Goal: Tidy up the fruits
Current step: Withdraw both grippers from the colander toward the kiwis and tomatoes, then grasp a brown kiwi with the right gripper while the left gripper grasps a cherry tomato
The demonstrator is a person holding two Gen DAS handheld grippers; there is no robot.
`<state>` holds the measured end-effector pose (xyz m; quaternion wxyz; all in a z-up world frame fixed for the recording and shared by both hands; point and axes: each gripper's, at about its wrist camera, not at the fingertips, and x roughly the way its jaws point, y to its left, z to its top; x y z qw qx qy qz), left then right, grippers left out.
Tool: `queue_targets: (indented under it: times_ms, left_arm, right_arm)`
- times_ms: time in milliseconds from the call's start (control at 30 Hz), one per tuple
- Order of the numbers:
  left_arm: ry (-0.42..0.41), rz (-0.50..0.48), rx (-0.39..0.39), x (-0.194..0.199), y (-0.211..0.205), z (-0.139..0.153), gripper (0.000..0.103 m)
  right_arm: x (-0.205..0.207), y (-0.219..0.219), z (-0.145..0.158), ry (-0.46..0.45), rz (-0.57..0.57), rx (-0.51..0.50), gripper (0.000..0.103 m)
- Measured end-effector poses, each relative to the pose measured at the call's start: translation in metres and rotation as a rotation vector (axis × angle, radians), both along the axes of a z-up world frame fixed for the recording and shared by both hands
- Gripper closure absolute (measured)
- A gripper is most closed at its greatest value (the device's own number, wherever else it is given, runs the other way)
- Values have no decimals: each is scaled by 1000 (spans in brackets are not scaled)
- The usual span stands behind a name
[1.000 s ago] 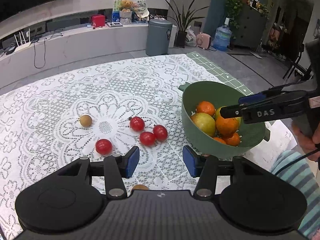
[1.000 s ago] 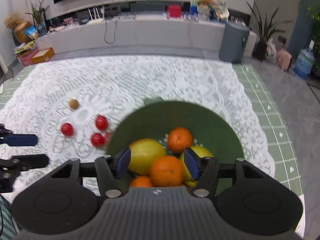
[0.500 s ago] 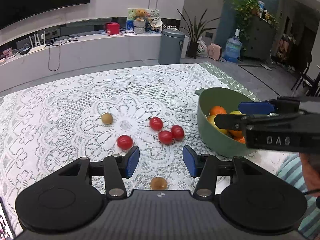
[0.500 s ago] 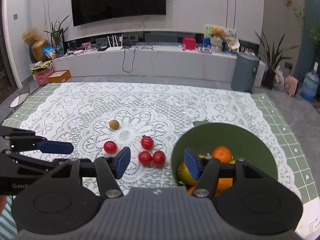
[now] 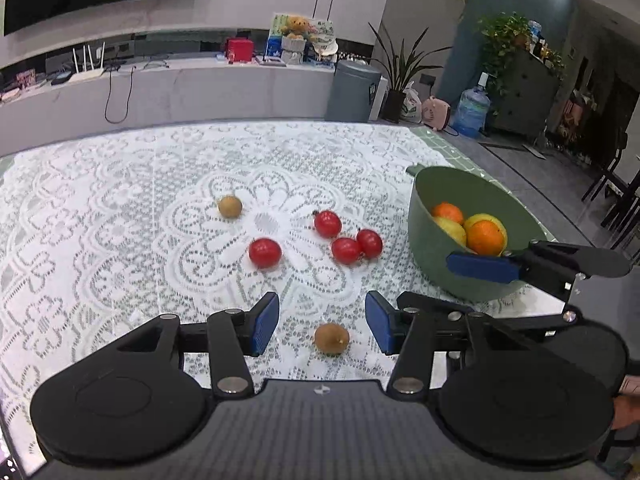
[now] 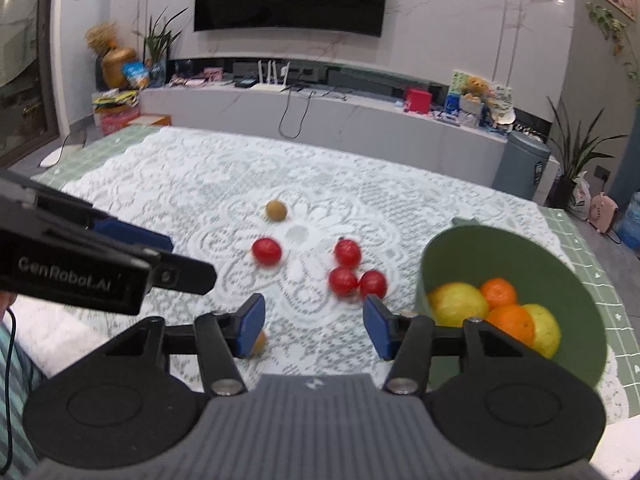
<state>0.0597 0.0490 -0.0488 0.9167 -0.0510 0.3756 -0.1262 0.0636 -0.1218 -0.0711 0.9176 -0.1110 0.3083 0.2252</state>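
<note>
A green bowl (image 5: 430,248) at the right of the lace tablecloth holds oranges (image 5: 485,237) and yellow fruits (image 6: 458,304); it also shows in the right wrist view (image 6: 500,248). Several red tomatoes (image 5: 265,253) lie mid-table, three clustered (image 5: 347,250). One brown kiwi (image 5: 230,206) lies farther back. Another brown kiwi (image 5: 331,338) lies near the front, between my left gripper's (image 5: 322,324) open fingers. My right gripper (image 6: 312,325) is open and empty above the table, left of the bowl; its finger partly hides the near kiwi (image 6: 259,344).
The white lace tablecloth (image 5: 120,216) covers the table. My right gripper's blue fingertip (image 5: 482,267) crosses in front of the bowl in the left wrist view. My left gripper's body (image 6: 80,264) reaches in from the left in the right wrist view.
Both grippers have pulled back and up from the table. The right gripper has left the bowl and moved left. The near kiwi has come into view between the left fingers.
</note>
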Motion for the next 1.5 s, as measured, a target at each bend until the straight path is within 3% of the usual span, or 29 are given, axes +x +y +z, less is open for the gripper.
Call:
queue_targets:
  times_ms: [367,733,1100,1267,1500]
  left_arm:
    - [60,37,24,17,4,-24,44]
    - [117,91,25,36,25,-41,45]
    - [118,81,29,42,25,-47,45]
    - [108,68,28,50,21,-48,45]
    - [69,53,69,70,10,-47,45]
  right_arm:
    - [17,14,-26,16,33,-67,60]
    - [30,27,-40,131,101,15,64]
    - [40,38,-57,212,131,37,79]
    - [41,36,-56,204,135,45,80]
    - [54,31,-46,116,86,12,80]
